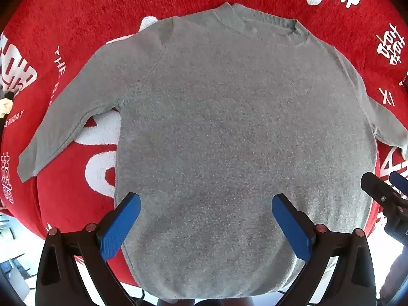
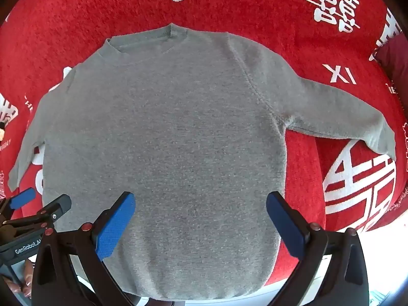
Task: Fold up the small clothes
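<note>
The grey sweater [image 1: 229, 132] lies flat and unfolded on the red blanket [image 1: 76, 12], sleeves spread, so every fold is left, with left gripper [image 1: 206, 227] and right gripper [image 2: 201, 224] above its hem, wide open, empty.

Left gripper [image 1: 206, 225] and right gripper [image 2: 200, 223] both point down over the grey sweater [image 1: 229, 140], jaws spread wide, nothing held, side by side.

You had lots of free room. The grey sweater [image 1: 229, 127] lay flat on the red blanket [image 1: 76, 25], so nothing tall blocked you. Only the other gripper [image 1: 387, 193] poked in at the right edge.
</note>
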Demonstrator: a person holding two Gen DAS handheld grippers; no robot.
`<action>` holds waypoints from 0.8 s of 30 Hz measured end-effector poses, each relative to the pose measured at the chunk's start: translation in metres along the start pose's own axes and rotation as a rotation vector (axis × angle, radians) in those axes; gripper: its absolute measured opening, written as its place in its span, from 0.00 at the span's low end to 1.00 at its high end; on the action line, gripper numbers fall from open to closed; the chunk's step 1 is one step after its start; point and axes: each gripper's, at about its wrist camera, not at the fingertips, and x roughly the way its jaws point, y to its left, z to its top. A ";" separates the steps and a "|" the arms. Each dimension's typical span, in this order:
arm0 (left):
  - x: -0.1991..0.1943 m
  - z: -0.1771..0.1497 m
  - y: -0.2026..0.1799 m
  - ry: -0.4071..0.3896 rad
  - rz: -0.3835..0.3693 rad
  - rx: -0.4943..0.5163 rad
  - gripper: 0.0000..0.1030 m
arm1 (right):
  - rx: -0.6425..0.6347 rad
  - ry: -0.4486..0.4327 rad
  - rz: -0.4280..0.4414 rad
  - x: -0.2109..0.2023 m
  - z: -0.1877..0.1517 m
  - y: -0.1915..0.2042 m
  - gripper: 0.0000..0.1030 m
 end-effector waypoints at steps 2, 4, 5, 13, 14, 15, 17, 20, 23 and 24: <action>-0.001 0.000 -0.001 -0.001 0.000 -0.005 1.00 | 0.001 0.001 0.002 0.000 0.000 0.000 1.00; -0.001 -0.001 -0.002 0.000 0.000 -0.006 1.00 | -0.001 0.000 0.003 0.000 -0.001 0.000 1.00; -0.001 -0.002 -0.002 0.001 0.000 -0.006 1.00 | -0.001 0.000 0.003 0.001 -0.002 0.000 1.00; -0.001 -0.005 -0.003 0.002 0.007 -0.003 1.00 | 0.004 0.011 -0.006 0.002 0.002 -0.005 1.00; -0.002 -0.005 -0.004 0.002 0.009 -0.002 1.00 | 0.003 0.011 -0.007 0.002 0.003 -0.006 1.00; -0.002 -0.005 -0.004 0.002 0.010 -0.002 1.00 | 0.002 0.011 -0.009 0.001 0.002 -0.005 1.00; -0.002 -0.005 -0.003 0.001 0.014 -0.003 1.00 | -0.006 -0.004 -0.004 0.003 -0.002 -0.003 1.00; -0.003 -0.004 -0.003 0.003 0.017 -0.007 1.00 | -0.006 0.002 -0.006 0.004 -0.002 -0.004 1.00; -0.003 -0.001 -0.002 0.003 0.016 -0.014 1.00 | -0.006 0.009 -0.005 0.004 -0.003 -0.004 1.00; -0.003 -0.002 -0.002 0.002 0.016 -0.015 1.00 | -0.008 0.011 -0.006 0.004 -0.003 -0.004 1.00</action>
